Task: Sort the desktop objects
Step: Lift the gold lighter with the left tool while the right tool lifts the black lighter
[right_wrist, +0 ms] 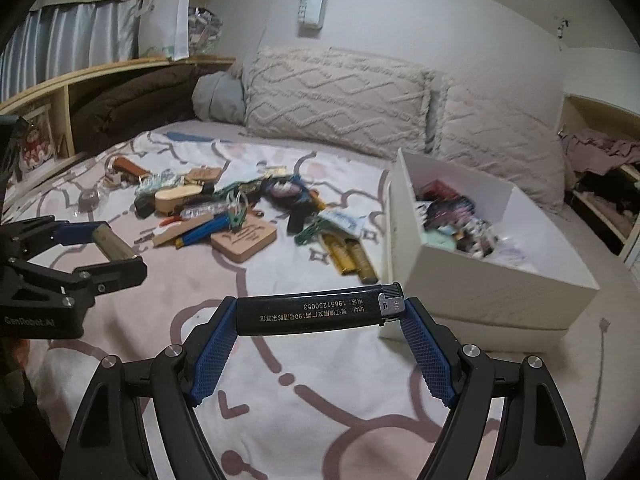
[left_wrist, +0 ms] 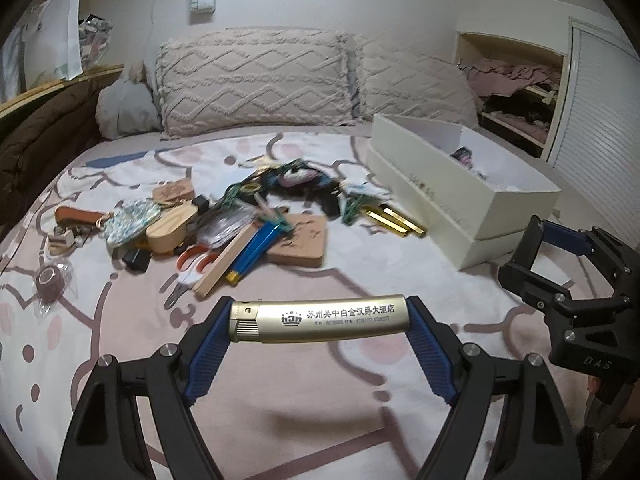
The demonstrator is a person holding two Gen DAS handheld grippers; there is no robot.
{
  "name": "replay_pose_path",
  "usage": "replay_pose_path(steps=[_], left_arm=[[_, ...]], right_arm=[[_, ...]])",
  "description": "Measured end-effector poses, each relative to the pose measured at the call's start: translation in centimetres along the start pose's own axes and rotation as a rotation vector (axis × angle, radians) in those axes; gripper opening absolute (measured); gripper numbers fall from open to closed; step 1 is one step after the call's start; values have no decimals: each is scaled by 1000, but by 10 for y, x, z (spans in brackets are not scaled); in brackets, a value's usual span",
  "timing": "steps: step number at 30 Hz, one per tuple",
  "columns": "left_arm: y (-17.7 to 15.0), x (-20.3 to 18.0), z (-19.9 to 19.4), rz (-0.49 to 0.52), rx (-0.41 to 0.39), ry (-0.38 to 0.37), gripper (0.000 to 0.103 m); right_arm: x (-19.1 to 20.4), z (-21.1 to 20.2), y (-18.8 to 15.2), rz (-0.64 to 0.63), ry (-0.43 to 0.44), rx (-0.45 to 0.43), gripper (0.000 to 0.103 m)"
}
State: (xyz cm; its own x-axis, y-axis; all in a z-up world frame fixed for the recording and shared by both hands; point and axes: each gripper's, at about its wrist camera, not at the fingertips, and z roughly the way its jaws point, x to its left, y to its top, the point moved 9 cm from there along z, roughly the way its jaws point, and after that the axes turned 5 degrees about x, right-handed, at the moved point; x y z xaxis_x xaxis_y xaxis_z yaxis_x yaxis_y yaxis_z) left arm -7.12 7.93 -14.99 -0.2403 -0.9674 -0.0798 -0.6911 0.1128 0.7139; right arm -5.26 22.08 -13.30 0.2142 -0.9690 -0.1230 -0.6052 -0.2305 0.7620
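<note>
Both grippers hang tilted down above the patterned bedsheet (left_wrist: 280,412), side by side. The left gripper (left_wrist: 320,320) is clamped endwise on a gold lighter (left_wrist: 320,319), whose long axis runs left to right across the jaws, striker end at the left. The right gripper (right_wrist: 320,312) grips a black lighter (right_wrist: 316,310) the same way, striker end at the right, near the white box (right_wrist: 492,284). The clutter pile (left_wrist: 240,216) lies farther off.

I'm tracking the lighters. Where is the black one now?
The black plastic lighter is clamped lengthwise in the right gripper, above the bedsheet, just left of the white box.
</note>
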Motion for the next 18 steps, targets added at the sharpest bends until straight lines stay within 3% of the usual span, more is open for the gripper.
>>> replay_pose_path(steps=[18], left_arm=[[60, -97, -40, 91, -90, -79, 84]], right_arm=[[-76, -72, 24, 51, -88, -123, 82]])
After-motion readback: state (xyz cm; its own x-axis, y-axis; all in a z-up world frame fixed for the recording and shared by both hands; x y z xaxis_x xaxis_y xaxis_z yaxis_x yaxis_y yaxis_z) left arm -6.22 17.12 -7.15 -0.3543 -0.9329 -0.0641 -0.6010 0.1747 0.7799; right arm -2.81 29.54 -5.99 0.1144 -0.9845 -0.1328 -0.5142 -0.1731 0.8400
